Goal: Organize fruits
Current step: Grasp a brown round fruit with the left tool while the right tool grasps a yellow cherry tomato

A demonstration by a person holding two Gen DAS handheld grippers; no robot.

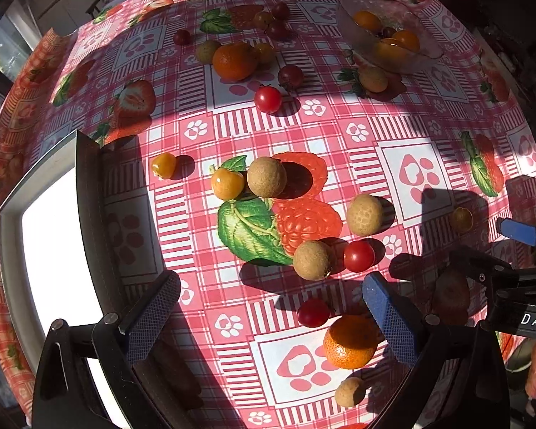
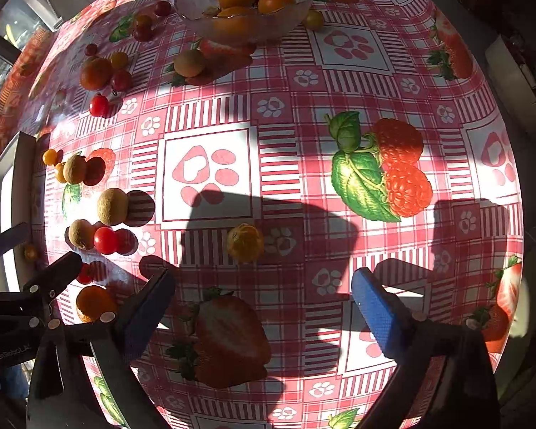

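Although a few orange fruits are already held in the glass bowl (image 2: 243,3) at the far side of the table (image 2: 339,71), most fruit is found loose on the checked cloth. The left gripper (image 1: 268,311) is seen spread wide, nothing between its pads; a red cherry tomato (image 1: 313,312) and a tangerine (image 1: 350,341) lie just ahead of it, nearer its right pad. The right gripper (image 2: 264,307) is likewise spread and empty, w/ a small yellow-orange fruit (image 2: 245,242) near, ahead and slightly left.

Handling, as judged: all items are expected to be light and round, so rolling on the smooth cloth is likely if nudged. The tomatoes are thin-skinned and soft; a gentle squeeze across the widest part is advised, approx. at mid-height. The tangerine is larger, w/ a giving peel; it should be taken across its middle. The tan, rough-shelled fruits (image 1: 364,214) appear firmer and less slippery. A white tray (image 1: 53,243) is noted at left; its purpose cannot be told.
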